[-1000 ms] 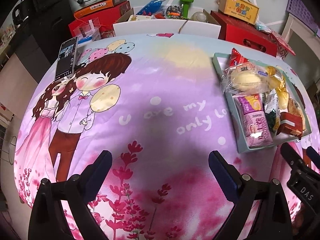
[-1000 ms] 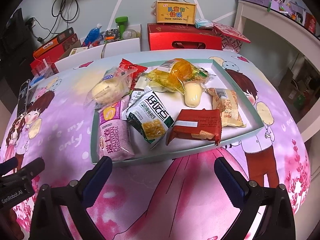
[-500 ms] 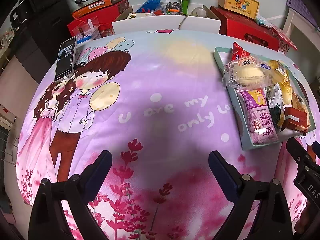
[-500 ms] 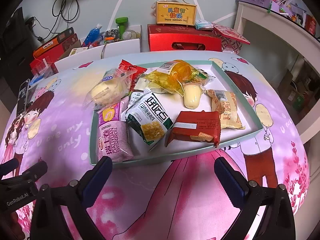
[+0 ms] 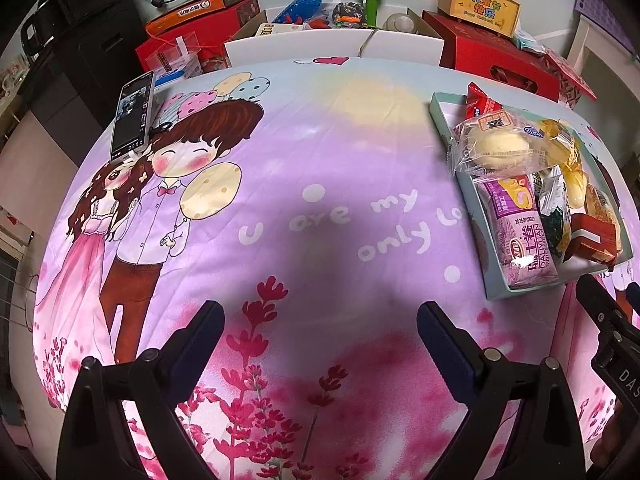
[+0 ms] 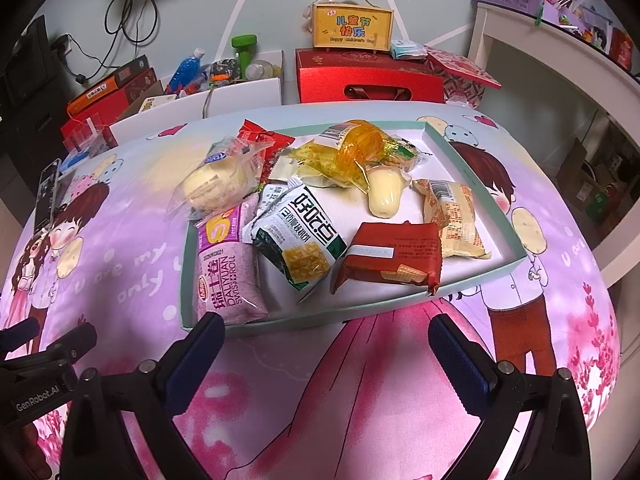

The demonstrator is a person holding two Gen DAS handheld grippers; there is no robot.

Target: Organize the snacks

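**Pink cloth, one full tray, two empty grippers**

Left wrist view: a soft quilted cloth (image 5: 320, 168) in pink and lilac, printed with a cartoon couple, covers the table. A phone (image 5: 133, 114) lies flat near its far left edge. The shallow pale-green tray (image 5: 472, 216) sits at the right, crowded with glossy snack packets; a lilac roll (image 5: 520, 236) lies along its near-left wall, and a clear-wrapped bun (image 5: 496, 146) lies beyond it. The left gripper (image 5: 320, 332) hangs over bare cloth, jaws spread wide, holding nothing.

Right wrist view: the tray's near rim (image 6: 360, 312) lies just beyond the fingertips. Inside are the roll (image 6: 228, 272), a green-and-white packet (image 6: 304, 236), a red wafer pack (image 6: 392, 256), a tan packet (image 6: 452, 216), the bun (image 6: 220, 180) and crinkly yellow wrappers (image 6: 352, 152). Red boxes (image 6: 368, 76) and clutter stand behind the table. The right gripper (image 6: 326, 344) is wide open and empty; its left fingertip sits just in front of the tray's near corner. Whether it touches the rim cannot be told.
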